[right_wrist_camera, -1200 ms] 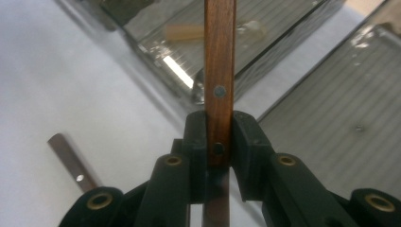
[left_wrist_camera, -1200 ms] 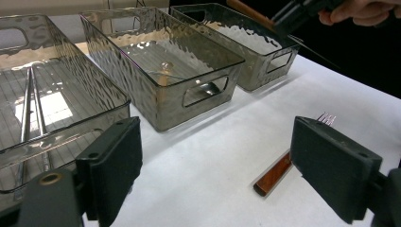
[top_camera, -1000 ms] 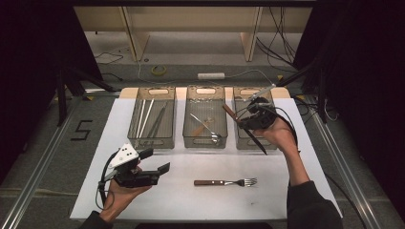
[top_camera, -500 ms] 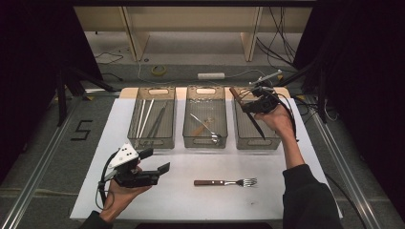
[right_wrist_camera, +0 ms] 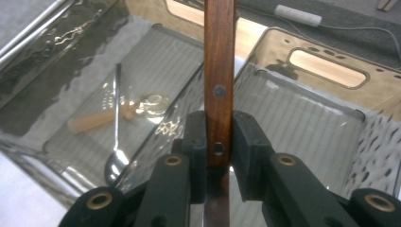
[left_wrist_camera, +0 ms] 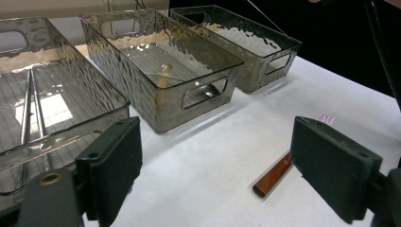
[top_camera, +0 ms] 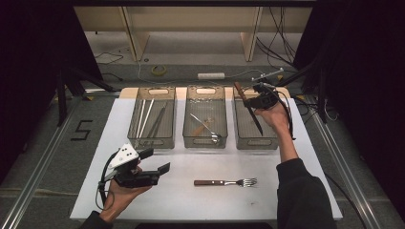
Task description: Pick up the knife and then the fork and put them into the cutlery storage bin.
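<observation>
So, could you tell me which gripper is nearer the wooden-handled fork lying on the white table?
Left. The left gripper is just beside the fork; the right gripper is over the far bin.

White table [top_camera: 305, 191] w/ three clear bins in a row at the far side. Left bin [top_camera: 152, 118]: long metal utensils. Mid bin [top_camera: 205, 117]: spoon [top_camera: 206, 129] plus a pale-handled piece. Right bin [top_camera: 253, 128]: right gripper [top_camera: 255, 101] above it, jaws closed on a knife [top_camera: 248, 109], wood handle up toward the far edge, blade slanting down over the bin. Left gripper [top_camera: 155, 160] near the table's front-left, held in the hand, jaws apart, nothing between. Fork [top_camera: 225, 182] lies on the table front-center, wood handle left, tines right, apart from both grippers.
</observation>
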{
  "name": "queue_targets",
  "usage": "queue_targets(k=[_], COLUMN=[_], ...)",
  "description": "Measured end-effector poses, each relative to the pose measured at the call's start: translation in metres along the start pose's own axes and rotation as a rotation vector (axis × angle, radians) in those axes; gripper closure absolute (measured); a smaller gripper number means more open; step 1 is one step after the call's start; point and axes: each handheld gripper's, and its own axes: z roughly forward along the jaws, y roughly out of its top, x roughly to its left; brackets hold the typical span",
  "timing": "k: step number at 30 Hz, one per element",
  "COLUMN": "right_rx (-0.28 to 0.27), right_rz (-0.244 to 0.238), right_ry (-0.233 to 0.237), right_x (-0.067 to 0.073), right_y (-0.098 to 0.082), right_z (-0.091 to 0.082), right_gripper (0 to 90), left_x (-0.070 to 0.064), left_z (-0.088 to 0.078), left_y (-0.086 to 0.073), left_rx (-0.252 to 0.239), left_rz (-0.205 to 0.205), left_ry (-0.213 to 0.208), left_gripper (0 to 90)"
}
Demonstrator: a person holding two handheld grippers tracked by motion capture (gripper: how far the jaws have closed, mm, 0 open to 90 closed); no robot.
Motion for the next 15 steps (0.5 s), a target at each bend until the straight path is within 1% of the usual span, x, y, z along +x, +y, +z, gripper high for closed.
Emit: queue_targets(k=[9,11,15], right_rx=[-0.035,-0.046,-0.059], right_rz=[0.035,0.034,0.050], right_ry=[-0.030,-0.052,-0.067], right_x=[-0.002,-0.003,-0.004], right_y=[0.000,0.000,-0.001], right_z=[0.008,0.011,0.014], right_gripper=[77.5,77.5,77.5], left_x=[0.000,0.000,0.000], left_z=[0.000,0.000,0.000], left_y=[0.000,0.000,0.000], left_rx=[-0.002,0.000,-0.001], left_rz=[-0.001,-0.001,-0.002], left_ry=[-0.003,-0.004,-0.003], left_gripper=[17.4,17.4,17.4])
